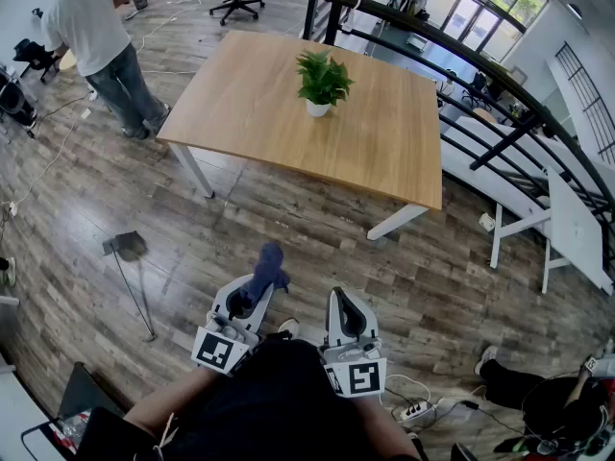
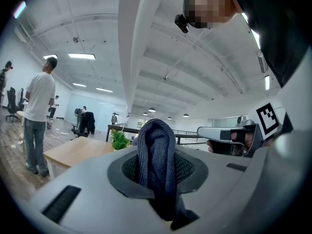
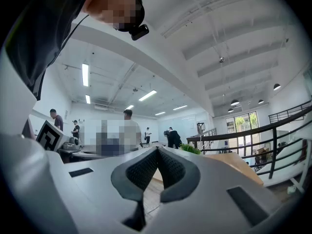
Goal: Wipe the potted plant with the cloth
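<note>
Floorboards [image 1: 317, 229] run under the left tongs [image 1: 252, 294] and the right tongs [image 1: 347, 303], which sit side by side, held level and aimed the same way. Well ahead of both stands the surface [image 1: 375, 147], a pale wooden square on white legs, with a dark railing [image 1: 500, 94] past its far right edge. Far ahead and to the left of the left tongs, a person in a white shirt and jeans [image 1: 94, 36] stands by the near left corner of the surface.

On the floor, off to the left of the left tongs, lies a long-handled grey floor tool [image 1: 127, 246]. A white power strip [image 1: 415, 411] with its cables lies on the floor, behind and to the right of the right tongs.

The potted plant [image 1: 322, 83], green leaves in a small white pot, stands upright near the middle of the surface, well apart from both tongs and ahead of the gap between them.

The left tongs are clamped on the cloth [image 1: 266, 269], a dark blue knitted piece pinched in a fold between the pads, its bunched end poking out past the tips. The right tongs are closed pad against pad, with nothing between them.
</note>
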